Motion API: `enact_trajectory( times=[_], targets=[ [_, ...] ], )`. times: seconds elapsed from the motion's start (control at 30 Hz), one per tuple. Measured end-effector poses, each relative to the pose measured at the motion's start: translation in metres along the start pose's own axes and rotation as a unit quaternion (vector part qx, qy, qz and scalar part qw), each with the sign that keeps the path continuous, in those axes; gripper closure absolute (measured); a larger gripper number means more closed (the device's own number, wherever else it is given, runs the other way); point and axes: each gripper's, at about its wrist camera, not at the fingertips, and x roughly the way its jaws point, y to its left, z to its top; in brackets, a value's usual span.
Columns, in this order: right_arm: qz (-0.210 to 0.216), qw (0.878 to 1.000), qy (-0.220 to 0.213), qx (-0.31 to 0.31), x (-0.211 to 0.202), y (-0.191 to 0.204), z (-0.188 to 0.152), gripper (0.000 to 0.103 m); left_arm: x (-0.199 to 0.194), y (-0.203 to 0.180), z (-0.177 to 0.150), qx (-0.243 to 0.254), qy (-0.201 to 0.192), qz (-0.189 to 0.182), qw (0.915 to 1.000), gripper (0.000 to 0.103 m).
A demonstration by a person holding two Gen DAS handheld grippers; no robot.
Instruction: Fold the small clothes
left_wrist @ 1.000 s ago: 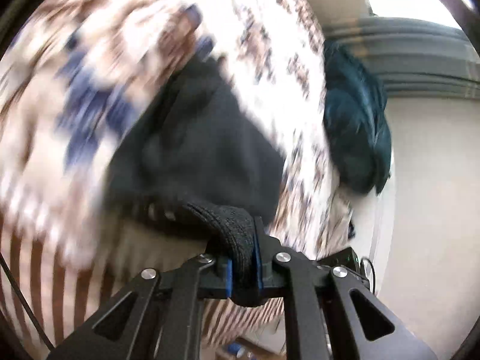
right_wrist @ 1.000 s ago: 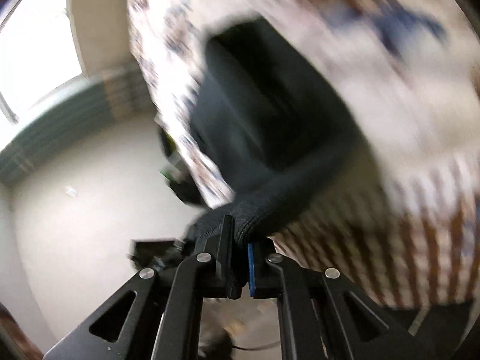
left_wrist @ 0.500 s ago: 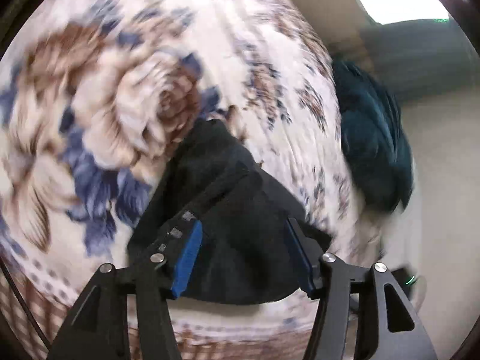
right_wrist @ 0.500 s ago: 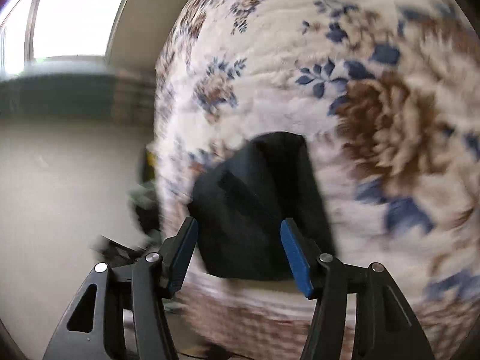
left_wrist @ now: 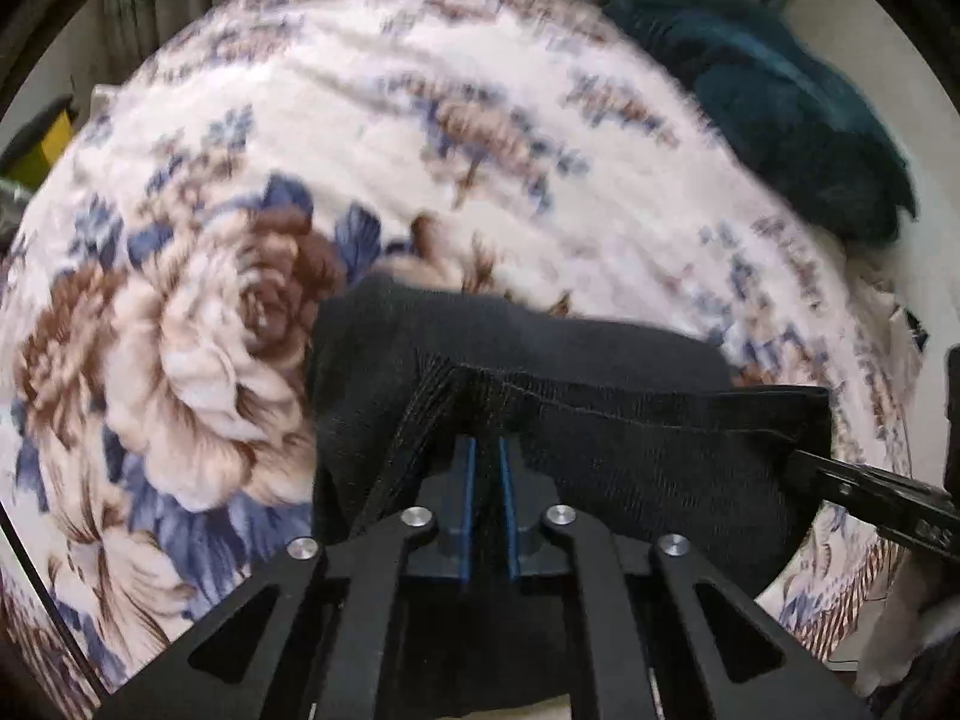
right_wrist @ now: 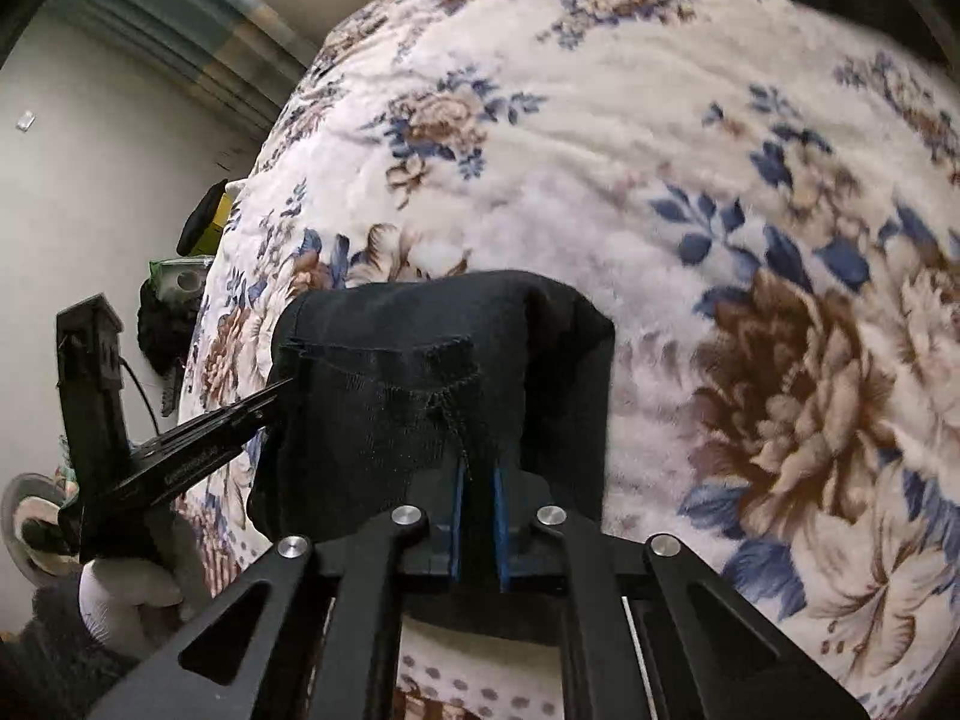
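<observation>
A black garment lies folded on the floral blanket. In the left wrist view my left gripper has its jaws closing tight on the garment's near stitched edge, with fabric pinched between the blue pads. My right gripper bites the same garment at its right end. In the right wrist view the right gripper is likewise closing on the near hem of the black garment. The left gripper grips the garment's left corner, held by a white-gloved hand.
The floral blanket covers the whole bed. A dark teal heap of cloth lies at its far right corner. A yellow and black object sits past the bed's left edge by a pale wall.
A second ago both grippers held the garment's edge raised. Half a second ago both stood open over the garment lying on the blanket. Now both are shut on its near edge again.
</observation>
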Motion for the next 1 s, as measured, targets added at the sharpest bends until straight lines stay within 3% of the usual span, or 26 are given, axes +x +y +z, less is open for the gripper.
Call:
enact_trajectory(
  times=[0.2,0.3,0.4,0.43,0.5,0.6,0.7,0.73,0.8,0.83,0.87,0.93,1.0],
  targets=[
    [0.003,0.999,-0.029,-0.023,-0.033,0.017,-0.011,0.096,-0.059,0.011,0.005,-0.022,-0.064,-0.014,0.9976,0.102],
    [0.009,0.999,-0.04,-0.018,-0.035,0.017,-0.004,0.096,-0.048,0.026,0.017,-0.07,-0.059,-0.034,0.9952,0.102],
    [0.016,1.0,-0.02,0.006,-0.012,0.01,0.015,0.096,-0.021,0.043,0.024,-0.117,-0.022,-0.076,0.99,0.101],
    [0.015,1.0,-0.016,0.013,-0.006,0.006,0.02,0.096,-0.019,0.047,0.021,-0.131,-0.02,-0.09,0.9871,0.101],
    [0.018,1.0,-0.01,0.023,0.003,0.002,0.027,0.096,-0.017,0.058,0.021,-0.154,-0.035,-0.084,0.9838,0.101],
    [0.028,0.999,-0.023,0.035,0.007,0.0,0.041,0.096,-0.016,0.069,0.03,-0.17,-0.046,-0.072,0.9818,0.101],
    [0.029,0.999,0.0,0.018,0.013,0.008,0.049,0.096,-0.01,0.073,0.042,-0.169,-0.024,-0.122,0.9777,0.099],
    [0.022,1.0,0.007,0.014,0.014,0.009,0.048,0.096,-0.01,0.072,0.044,-0.161,-0.013,-0.132,0.978,0.095],
    [0.025,0.999,0.02,0.012,0.016,0.008,0.044,0.095,-0.009,0.067,0.043,-0.141,0.007,-0.138,0.9803,0.075],
    [0.023,0.999,0.028,0.011,0.017,0.007,0.042,0.092,-0.008,0.063,0.041,-0.127,0.015,-0.146,0.9809,0.056],
    [0.019,0.999,0.035,0.01,0.018,0.006,0.038,0.09,-0.004,0.058,0.039,-0.117,0.027,-0.146,0.9819,0.05],
    [0.013,0.999,0.043,0.011,0.022,0.003,0.033,0.076,0.01,0.045,0.036,-0.094,0.058,-0.154,0.9819,0.05],
    [0.007,0.998,0.058,0.028,0.032,-0.004,0.028,0.076,0.024,0.031,0.033,-0.068,0.081,-0.131,0.9857,0.05]
  ],
)
